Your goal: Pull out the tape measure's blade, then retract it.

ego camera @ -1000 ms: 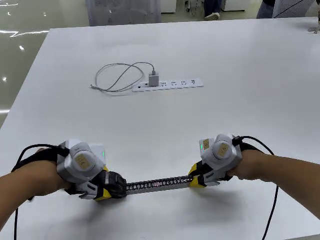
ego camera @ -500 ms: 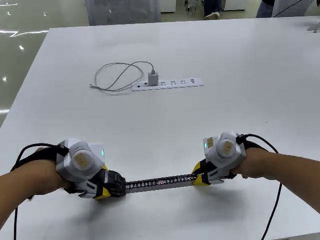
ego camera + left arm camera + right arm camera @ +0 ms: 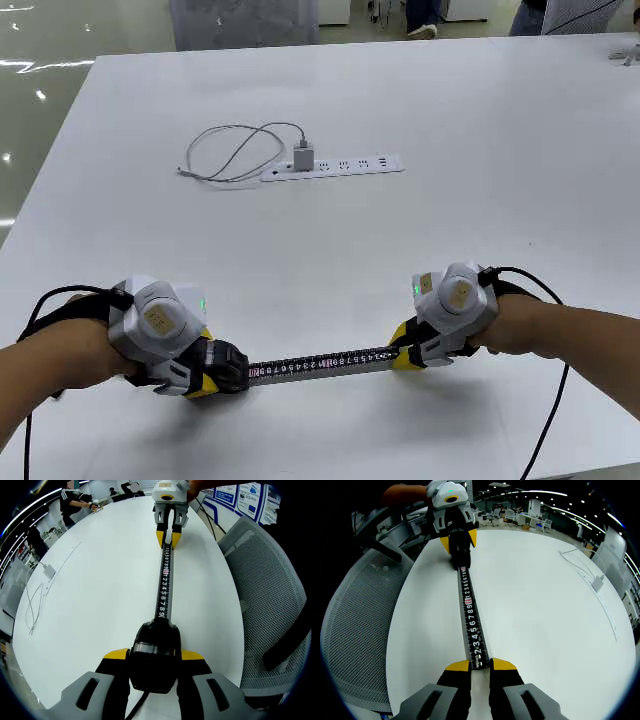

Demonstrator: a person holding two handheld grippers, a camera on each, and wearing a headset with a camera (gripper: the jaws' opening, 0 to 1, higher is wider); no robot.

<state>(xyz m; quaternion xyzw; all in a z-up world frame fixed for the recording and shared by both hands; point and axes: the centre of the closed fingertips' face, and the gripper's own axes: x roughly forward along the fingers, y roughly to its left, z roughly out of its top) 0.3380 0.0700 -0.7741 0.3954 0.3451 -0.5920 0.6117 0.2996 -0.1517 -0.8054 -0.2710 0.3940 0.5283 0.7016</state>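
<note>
Where the white table (image 3: 450, 200) fills the head view from edge to edge, both gripper views add a grey mesh chair (image 3: 270, 580) just beside the table's near rim, on the far side of the work from the power strip (image 3: 335, 166).

The left tongs (image 3: 215, 370) sit well apart from the power strip, close to the person. Their own view shows them (image 3: 155, 655) clenched on the black tape measure (image 3: 156, 652), with a yellow-tipped finger on each flank of it. The head view hides most of that grip under the grey housing and the hand.

The right tongs (image 3: 402, 358) lie about as far from the power strip, off to the other side. Their own view (image 3: 480, 666) shows them closed on the tip of the blade (image 3: 470, 615), which is pinched between the two yellow tips. In the left gripper view they (image 3: 169, 536) appear at the blade's far end, and in the right gripper view the left tongs (image 3: 458, 541) appear likewise.

The blade (image 3: 320, 362) runs straight between the two tongs, drawn out and flat on the table. Its numbers read plainly in the gripper views but are blurred small in the head view.

A grey cable (image 3: 230, 150) coils just beside the power strip's left end. A small white charger (image 3: 304, 158) is plugged into that same end.
</note>
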